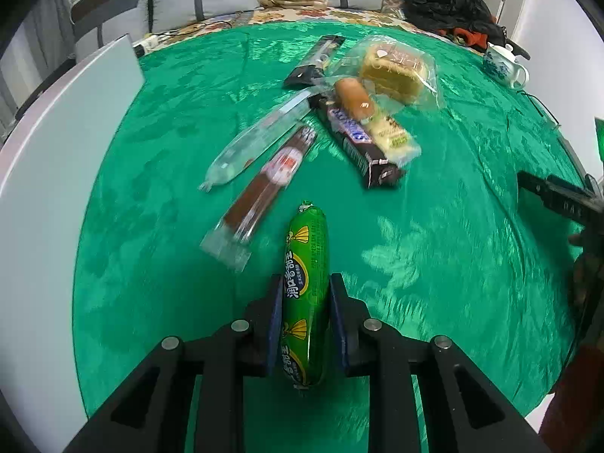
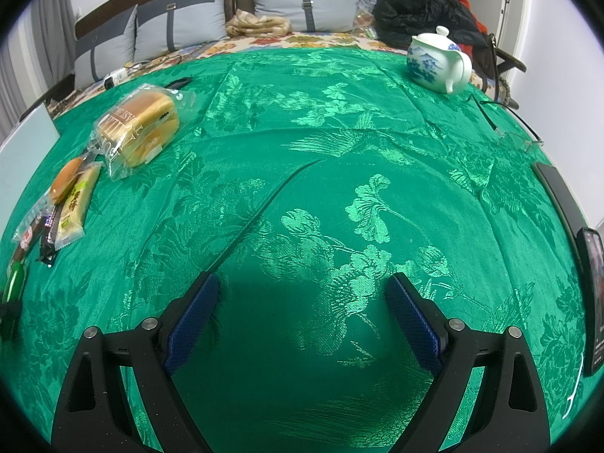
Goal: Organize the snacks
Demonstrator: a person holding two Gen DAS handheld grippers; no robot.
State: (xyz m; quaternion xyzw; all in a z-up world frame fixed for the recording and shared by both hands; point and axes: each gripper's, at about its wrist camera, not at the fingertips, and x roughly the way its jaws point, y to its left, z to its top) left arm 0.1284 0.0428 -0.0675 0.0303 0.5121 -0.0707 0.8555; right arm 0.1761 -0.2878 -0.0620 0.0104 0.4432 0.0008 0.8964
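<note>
A green sausage [image 1: 307, 264] in shiny wrap lies lengthwise between the blue pads of my left gripper [image 1: 306, 283], which is shut on it just over the green tablecloth [image 1: 434, 226]. Beyond it lie a red-brown sausage stick [image 1: 264, 185], a clear wrapper [image 1: 256, 139], a dark chocolate bar [image 1: 358, 143], a small bun [image 1: 353, 96], a yellow cake pack [image 1: 392, 136], a bagged bread loaf [image 1: 392, 68] and a black stick pack [image 1: 317, 60]. My right gripper [image 2: 304, 283] hangs open over bare cloth. In its view the bread loaf [image 2: 139, 128] and the snack pile [image 2: 71, 196] sit far left.
A white and blue teapot [image 2: 438, 60] stands at the far right of the table. Glasses [image 2: 521, 139] and a dark phone [image 2: 592, 294] lie along the right edge. A white panel [image 1: 56, 188] borders the cloth on the left. Cushions and dark clothes lie behind the table.
</note>
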